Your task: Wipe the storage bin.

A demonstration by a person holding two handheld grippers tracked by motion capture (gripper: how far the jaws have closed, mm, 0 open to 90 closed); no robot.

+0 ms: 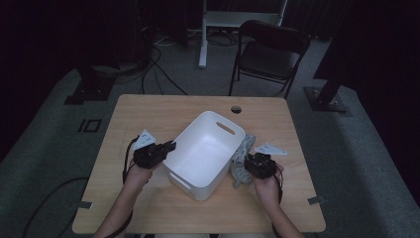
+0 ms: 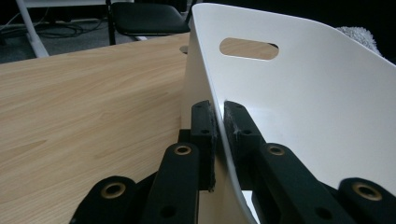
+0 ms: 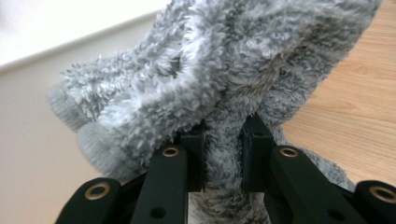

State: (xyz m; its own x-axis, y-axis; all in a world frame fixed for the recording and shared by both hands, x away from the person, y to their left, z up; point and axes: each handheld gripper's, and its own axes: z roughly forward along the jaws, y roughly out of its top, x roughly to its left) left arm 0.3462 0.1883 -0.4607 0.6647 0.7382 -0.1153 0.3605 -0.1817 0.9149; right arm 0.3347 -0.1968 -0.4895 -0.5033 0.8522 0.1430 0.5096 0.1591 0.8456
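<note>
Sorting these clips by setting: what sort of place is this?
Probably a dim lab or studio: a wooden table on grey carpet, cables across the floor, a folding chair and stand bases around it.

Both forearms enter from the near edge, hands spread apart, each wrapped round a tool. Left tool (image 1: 171, 146) points inward toward the right, level, jaws pinched nearly together on a thin wall. Right tool (image 1: 247, 163) points inward toward the left, jaws clamped tight on soft material.

White bin (image 1: 205, 148), fluffy grey cloth (image 3: 219, 79), light wood-grain table (image 1: 148, 111), black claws
</note>
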